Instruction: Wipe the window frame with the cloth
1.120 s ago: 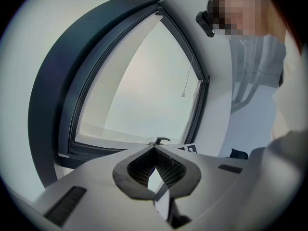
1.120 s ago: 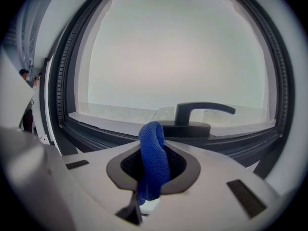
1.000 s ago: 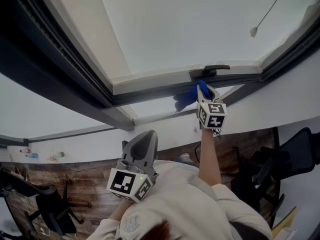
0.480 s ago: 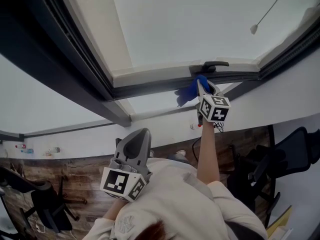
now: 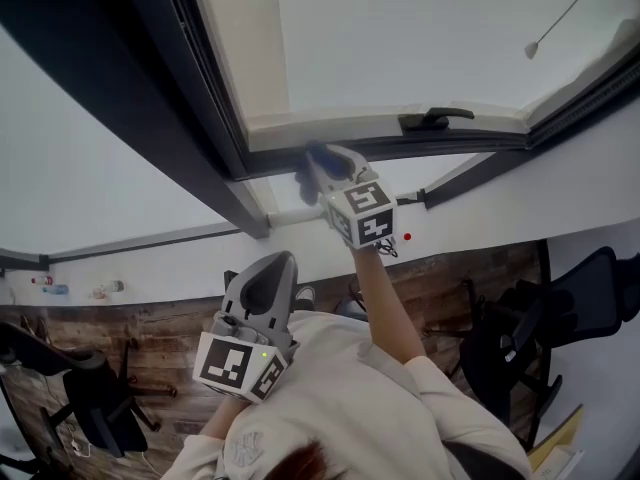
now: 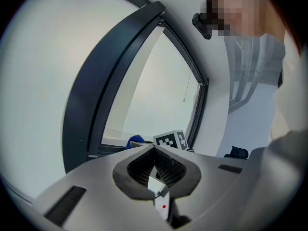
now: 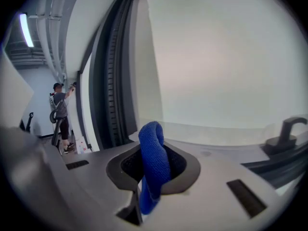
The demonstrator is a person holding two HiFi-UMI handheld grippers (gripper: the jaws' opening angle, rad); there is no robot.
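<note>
The right tongs point(image 5: 318, 163) are raised to the window frame point(image 5: 470, 146), clamped tight on a blue cloth point(image 7: 153, 162) that loops up out of the closed jaws. In the head view the cloth sits at the frame's dark lower rail, close to the corner with the upright, at about 8 o'clock from the window handle point(image 5: 435, 120); motion blur hides whether it touches. The left tongs point(image 5: 280, 266) hang low at 7 o'clock from the right ones, near the person's chest, jaws pressed together on nothing, well apart from the frame.
</note>
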